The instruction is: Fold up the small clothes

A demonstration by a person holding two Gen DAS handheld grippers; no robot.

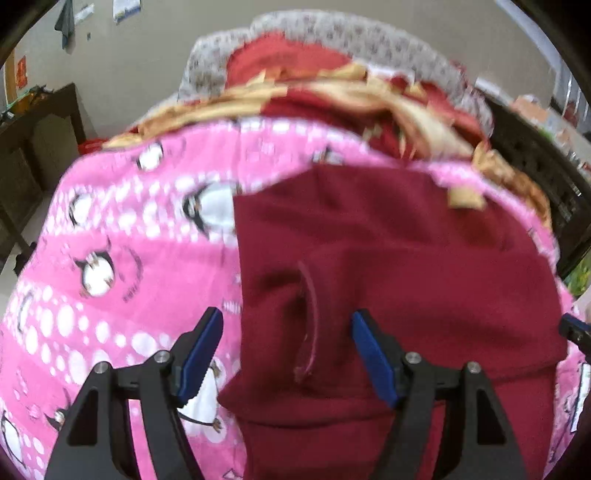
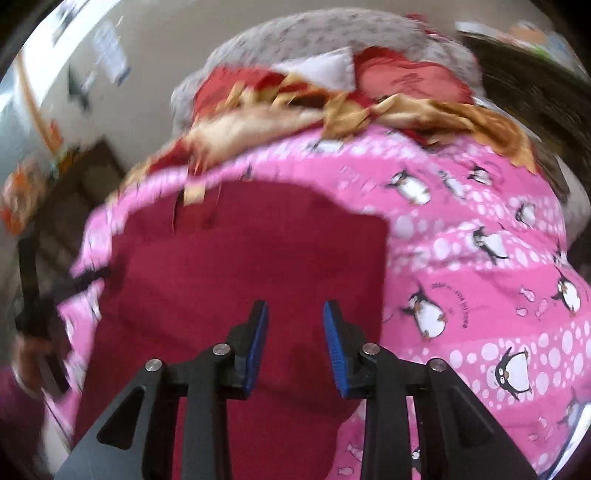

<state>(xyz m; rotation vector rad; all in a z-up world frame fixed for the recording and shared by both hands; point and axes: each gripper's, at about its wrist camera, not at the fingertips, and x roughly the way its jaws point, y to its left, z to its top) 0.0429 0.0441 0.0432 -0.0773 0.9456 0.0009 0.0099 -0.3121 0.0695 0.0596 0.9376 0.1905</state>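
Note:
A dark red garment [image 1: 388, 258] lies spread on a pink penguin-print blanket [image 1: 122, 258]. A curved pocket seam [image 1: 310, 325] shows in its near part. My left gripper [image 1: 287, 325] is open above the garment's near left edge, holding nothing. In the right wrist view the same red garment [image 2: 240, 266] lies on the pink blanket [image 2: 480, 258]. My right gripper [image 2: 295, 314] is open above the garment's near middle, empty. The right gripper's tip [image 1: 574, 330] shows at the right edge of the left wrist view.
A heap of red and gold patterned cloth [image 1: 332, 99] lies behind the blanket, against a grey spotted cushion [image 1: 369, 33]. A dark wooden cabinet [image 1: 37, 147] stands at the left. A dark crate [image 1: 546, 177] stands at the right.

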